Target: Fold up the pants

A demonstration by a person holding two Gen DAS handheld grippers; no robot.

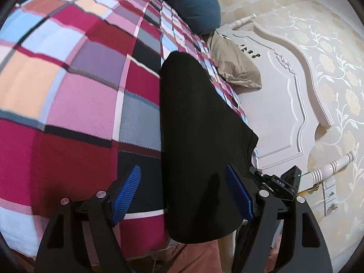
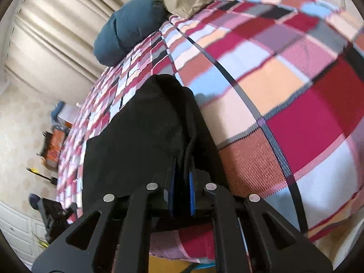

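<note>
Black pants [image 1: 195,136] lie stretched out on a plaid bedspread [image 1: 79,79], running away from me toward the pillows. My left gripper [image 1: 182,193] is open, its blue pads [image 1: 127,191] spread on either side of the near edge of the pants, holding nothing. In the right wrist view the pants [image 2: 141,127] show a raised fold of fabric. My right gripper [image 2: 182,191] is shut on the near end of that fold, the cloth pinched between its blue pads [image 2: 192,193].
A teal pillow [image 1: 188,2] and a beige pillow [image 1: 234,66] lie at the head of the bed, against a white carved headboard [image 1: 284,104]. The bed edge falls away just below both grippers. In the right wrist view, clutter [image 2: 52,145] sits on the floor at left, and curtains [image 2: 52,34] hang behind.
</note>
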